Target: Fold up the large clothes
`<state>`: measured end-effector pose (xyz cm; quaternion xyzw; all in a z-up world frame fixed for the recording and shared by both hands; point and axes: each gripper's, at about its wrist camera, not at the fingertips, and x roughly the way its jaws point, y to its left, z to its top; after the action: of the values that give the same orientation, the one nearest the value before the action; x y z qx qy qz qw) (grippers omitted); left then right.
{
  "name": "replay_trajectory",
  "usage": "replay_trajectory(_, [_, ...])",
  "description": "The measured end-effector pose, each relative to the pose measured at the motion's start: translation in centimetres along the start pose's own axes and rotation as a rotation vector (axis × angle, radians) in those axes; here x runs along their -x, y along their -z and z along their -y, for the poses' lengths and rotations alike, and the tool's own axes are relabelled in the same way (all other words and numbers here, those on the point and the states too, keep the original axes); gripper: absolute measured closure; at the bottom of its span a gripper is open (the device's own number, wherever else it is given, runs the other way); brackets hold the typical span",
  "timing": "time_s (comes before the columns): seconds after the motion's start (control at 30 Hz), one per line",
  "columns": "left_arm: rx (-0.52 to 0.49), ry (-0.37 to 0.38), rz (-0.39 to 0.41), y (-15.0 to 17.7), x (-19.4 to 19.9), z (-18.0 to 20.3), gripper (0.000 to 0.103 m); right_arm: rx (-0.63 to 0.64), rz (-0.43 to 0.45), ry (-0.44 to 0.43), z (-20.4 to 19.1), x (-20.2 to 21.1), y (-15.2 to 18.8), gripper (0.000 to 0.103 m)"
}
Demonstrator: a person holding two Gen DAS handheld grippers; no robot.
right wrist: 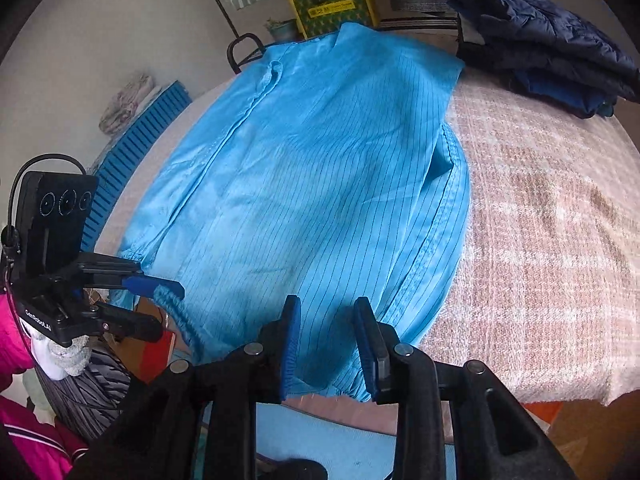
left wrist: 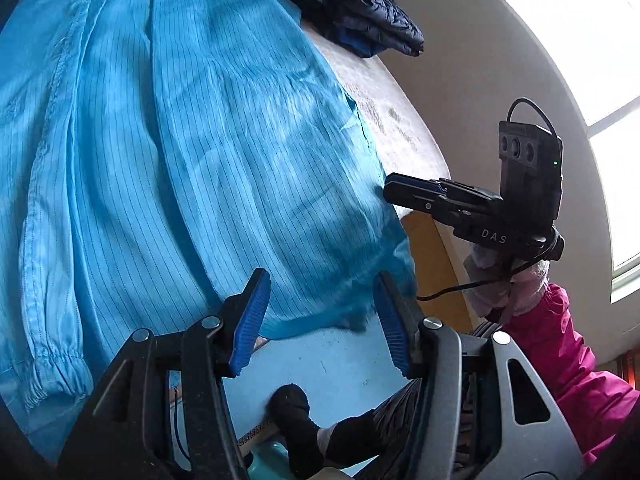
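A large bright-blue pinstriped garment (left wrist: 200,160) (right wrist: 320,180) lies spread on a surface covered by a beige plaid blanket (right wrist: 540,220), its hem hanging over the near edge. One sleeve with an elastic cuff (left wrist: 52,368) lies along its left side. My left gripper (left wrist: 322,320) (right wrist: 160,306) is at the near-left hem, jaws well apart, a gathered bit of cloth between them but not pinched. My right gripper (right wrist: 329,344) (left wrist: 390,191) stands over the near hem further right, pads apart with cloth lying between them.
A folded navy quilted jacket (right wrist: 540,32) (left wrist: 360,8) lies at the far right of the blanket. A blue slatted panel (right wrist: 132,144) and a yellow box (right wrist: 332,4) stand beyond. Pink sleeves (left wrist: 560,340) and a black-socked foot (left wrist: 292,412) on a blue floor are near me.
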<state>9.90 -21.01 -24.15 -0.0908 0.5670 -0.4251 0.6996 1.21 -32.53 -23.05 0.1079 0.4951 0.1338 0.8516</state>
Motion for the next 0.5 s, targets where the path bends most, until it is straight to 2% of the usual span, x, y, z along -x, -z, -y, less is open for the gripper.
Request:
replay_trajectory(0.07, [0.025,-0.029,0.037,-0.9,0.6,-0.7,0.049,-0.061,0.030,-0.012,1.5,0.4,-1.0,0.074])
replay_trajectory(0.2, [0.050,-0.077,0.082,-2.5,0.4,-1.5,0.049,-0.205,0.074,-0.110,4.8,0.7,-3.8,0.072])
replay_trajectory(0.3, [-0.005,-0.132,0.073,-2.9,-1.1,-1.1,0.049,-0.276,0.067,-0.156,6.9,-0.4,-6.3,0.069])
replay_trajectory(0.4, [-0.042,-0.140,0.017,-2.2,-3.3,-1.0,0.049,-0.324,0.064,-0.155,8.7,-2.1,-8.6,0.063])
replay_trajectory(0.5, [-0.140,-0.183,0.015,-1.2,-3.6,0.0,0.049,-0.385,0.070,-0.162,10.8,-3.9,-10.4,0.061])
